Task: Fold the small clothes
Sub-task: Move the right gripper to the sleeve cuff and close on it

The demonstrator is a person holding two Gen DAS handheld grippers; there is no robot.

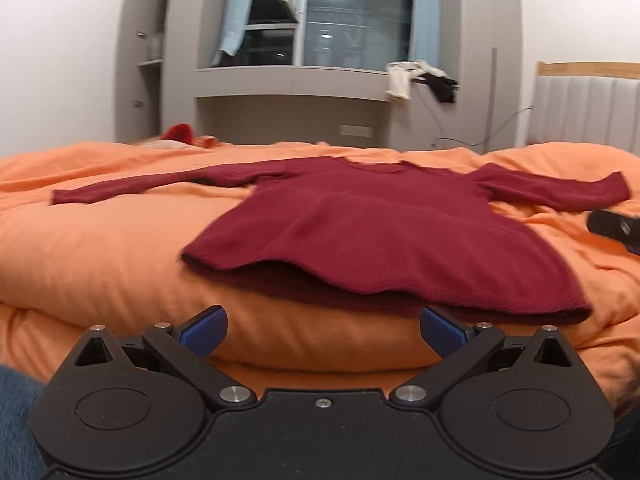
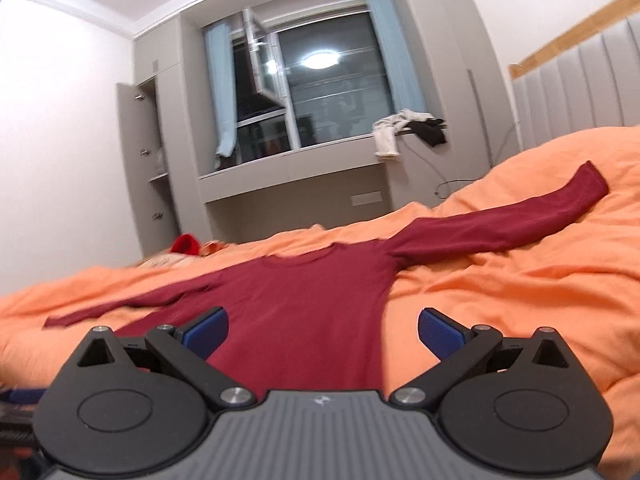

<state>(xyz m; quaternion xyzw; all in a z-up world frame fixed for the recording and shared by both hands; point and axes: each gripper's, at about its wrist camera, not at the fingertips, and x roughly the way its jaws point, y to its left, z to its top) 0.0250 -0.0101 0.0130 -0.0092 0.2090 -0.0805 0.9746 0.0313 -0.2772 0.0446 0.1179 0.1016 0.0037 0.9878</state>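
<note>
A dark red long-sleeved top [image 1: 360,224] lies flat on an orange duvet [image 1: 100,256], hem toward me and both sleeves spread out sideways. My left gripper [image 1: 322,330] is open just short of the hem, holding nothing. The right gripper's tip [image 1: 612,226] shows at the right edge of the left wrist view, below the right sleeve. In the right wrist view the same top [image 2: 312,312] runs away from me. My right gripper [image 2: 322,330] is open over the lower right part of the top, its left pad above the fabric and its right pad above the duvet [image 2: 520,292].
A grey cabinet wall with a window [image 1: 352,20] stands behind the bed. Clothes [image 1: 420,76] hang off the sill. A red item [image 1: 180,132] lies at the bed's far left edge. A padded headboard [image 1: 584,108] is at the right. Blue denim [image 1: 16,420] shows at bottom left.
</note>
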